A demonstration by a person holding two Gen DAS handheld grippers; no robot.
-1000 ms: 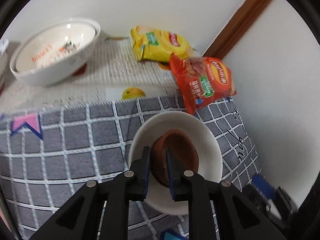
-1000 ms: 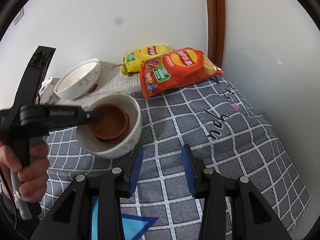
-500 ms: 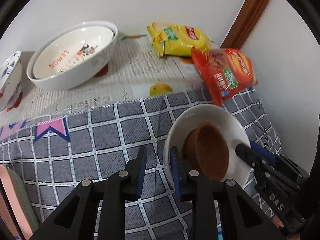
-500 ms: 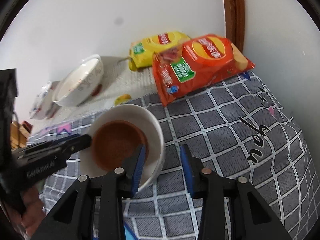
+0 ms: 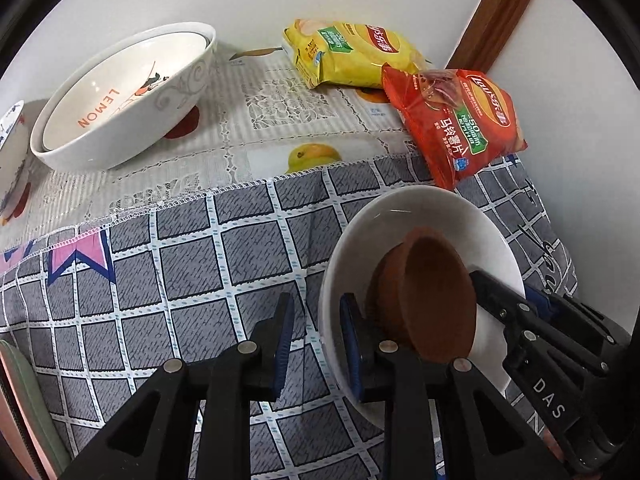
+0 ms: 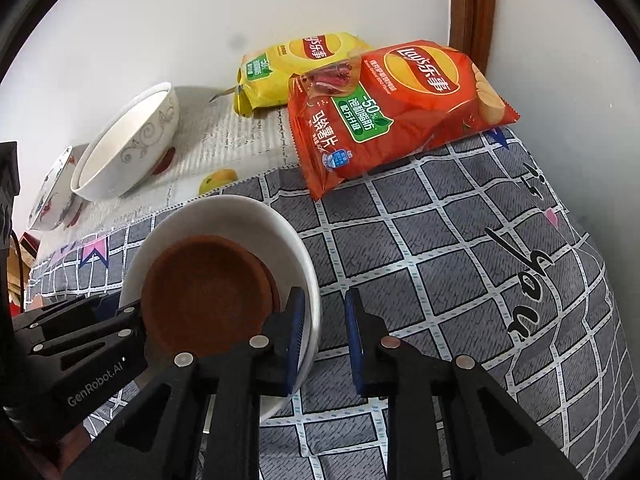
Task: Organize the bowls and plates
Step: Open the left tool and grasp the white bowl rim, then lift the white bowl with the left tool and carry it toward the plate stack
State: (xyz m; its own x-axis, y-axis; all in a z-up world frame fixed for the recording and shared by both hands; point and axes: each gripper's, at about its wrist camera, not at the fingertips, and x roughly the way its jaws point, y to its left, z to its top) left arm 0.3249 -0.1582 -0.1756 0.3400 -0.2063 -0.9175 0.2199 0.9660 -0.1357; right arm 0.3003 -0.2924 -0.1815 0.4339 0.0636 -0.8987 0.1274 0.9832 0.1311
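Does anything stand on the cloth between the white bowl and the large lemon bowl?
Nothing visible does: only cloth lies between the white bowl and the lemon bowl.

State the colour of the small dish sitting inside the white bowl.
Brown, terracotta-like: the small dish inside the white bowl, clearest in the right wrist view.

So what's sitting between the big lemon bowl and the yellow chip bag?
Nothing: only bare lace tablecloth separates the lemon bowl and yellow chip bag, in the left wrist view.

Glossy white bowl [image 5: 420, 216]; matt brown dish [image 6: 204, 292]; woven checked cloth [image 5: 200, 264].
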